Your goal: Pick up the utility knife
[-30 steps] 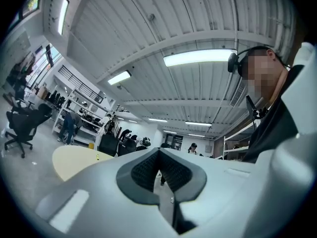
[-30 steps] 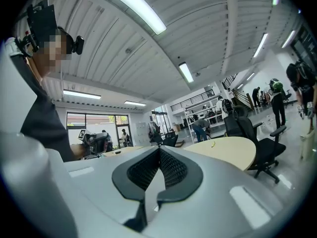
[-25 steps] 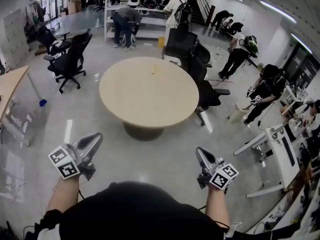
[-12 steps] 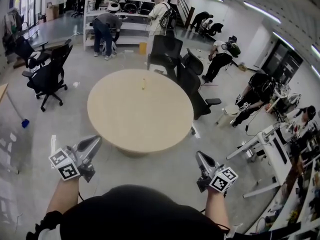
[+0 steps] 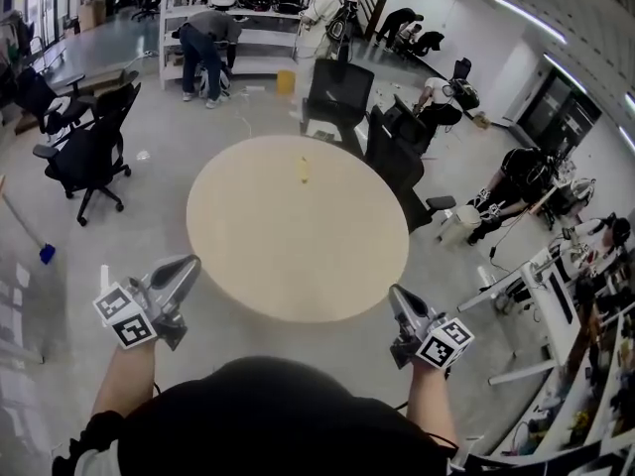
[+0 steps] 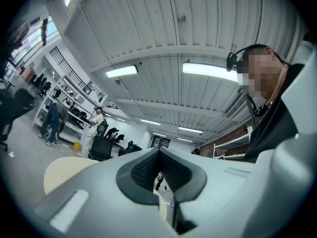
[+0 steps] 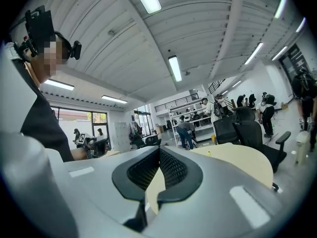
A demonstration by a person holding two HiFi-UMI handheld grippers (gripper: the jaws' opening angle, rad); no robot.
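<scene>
Round table [image 5: 298,246] is way closer than a sec ago, so I'm prob still on approach. Tiny yellow utility knife [image 5: 305,170] sits on its far side, out of reach atm. Left gripper [image 5: 185,270] & right gripper [image 5: 396,300] both pressed together, empty.

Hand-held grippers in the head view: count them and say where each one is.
2. The left hand-held gripper is at lower left, the right hand-held gripper at lower right, both short of the round table. None looks hidden.
</scene>
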